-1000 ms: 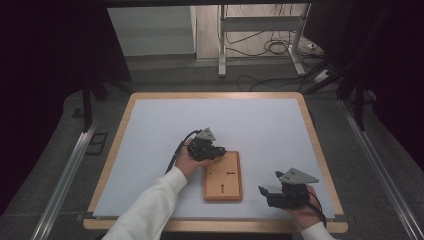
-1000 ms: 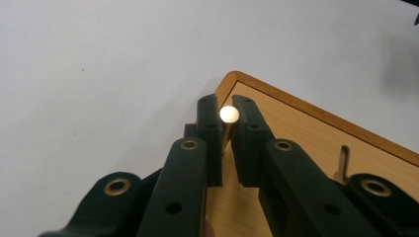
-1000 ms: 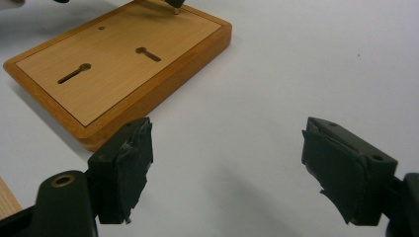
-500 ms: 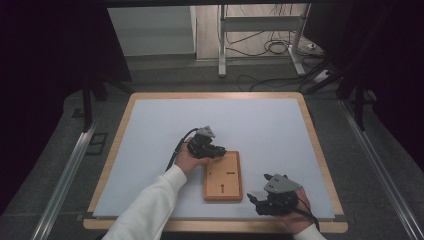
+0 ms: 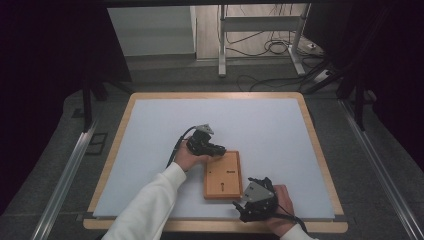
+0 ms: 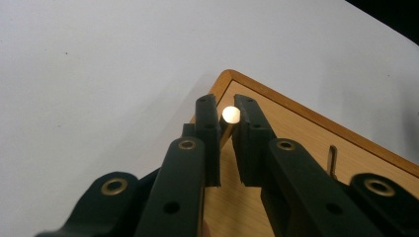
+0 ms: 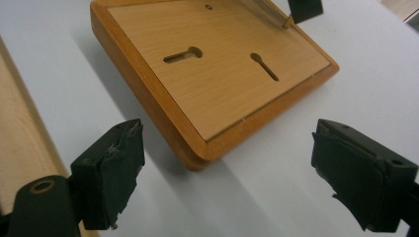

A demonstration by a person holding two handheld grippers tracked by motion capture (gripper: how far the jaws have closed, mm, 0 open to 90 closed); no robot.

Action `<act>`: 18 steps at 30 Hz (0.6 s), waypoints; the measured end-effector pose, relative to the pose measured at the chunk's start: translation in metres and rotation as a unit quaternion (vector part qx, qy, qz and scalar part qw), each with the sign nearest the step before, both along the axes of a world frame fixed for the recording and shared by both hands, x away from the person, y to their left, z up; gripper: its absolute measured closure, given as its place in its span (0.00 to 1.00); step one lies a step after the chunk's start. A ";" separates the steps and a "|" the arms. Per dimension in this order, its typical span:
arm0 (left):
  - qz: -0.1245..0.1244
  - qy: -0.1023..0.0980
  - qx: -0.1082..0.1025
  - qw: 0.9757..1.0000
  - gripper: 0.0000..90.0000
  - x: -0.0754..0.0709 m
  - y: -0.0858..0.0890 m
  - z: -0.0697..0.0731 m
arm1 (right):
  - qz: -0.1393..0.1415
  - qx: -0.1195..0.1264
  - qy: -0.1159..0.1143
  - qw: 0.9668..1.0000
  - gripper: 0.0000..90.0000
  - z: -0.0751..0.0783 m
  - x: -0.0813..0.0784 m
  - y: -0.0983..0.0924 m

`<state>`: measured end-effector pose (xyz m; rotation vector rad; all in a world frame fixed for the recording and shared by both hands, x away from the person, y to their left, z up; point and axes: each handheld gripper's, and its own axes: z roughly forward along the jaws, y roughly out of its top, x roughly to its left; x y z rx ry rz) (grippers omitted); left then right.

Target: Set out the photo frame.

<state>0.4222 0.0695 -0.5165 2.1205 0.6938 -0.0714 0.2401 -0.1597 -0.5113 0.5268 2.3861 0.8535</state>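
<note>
Nearest the person, the right tongs [image 5: 246,206] sit at the bench's [image 5: 150,130] front edge, jaws standing wide apart after just opening, nothing between them, the near corner of the wooden board [image 5: 222,175] just ahead. The board lies flat on the bench's pale sheet, long axis running from the person toward the far side, two keyhole slots [image 7: 182,54] cut into its face. At its far left corner the left tongs [image 5: 218,149] are clamped on a thin wooden dowel [image 6: 230,114]. Beyond the bench, cables [image 5: 272,47] lie on the floor
</note>
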 end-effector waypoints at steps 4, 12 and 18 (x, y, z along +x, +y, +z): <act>-0.002 0.011 -0.002 1.000 0.92 0.003 0.001 0.001 | -0.001 -0.015 -0.001 1.000 0.15 -0.004 0.002 0.009; -0.004 0.018 -0.006 1.000 0.91 0.007 0.002 0.000 | -0.019 -0.045 -0.020 0.999 0.17 -0.013 0.007 0.024; 0.001 0.011 0.001 1.000 0.93 0.007 0.001 0.001 | -0.006 -0.067 -0.073 0.995 0.24 -0.011 0.004 0.031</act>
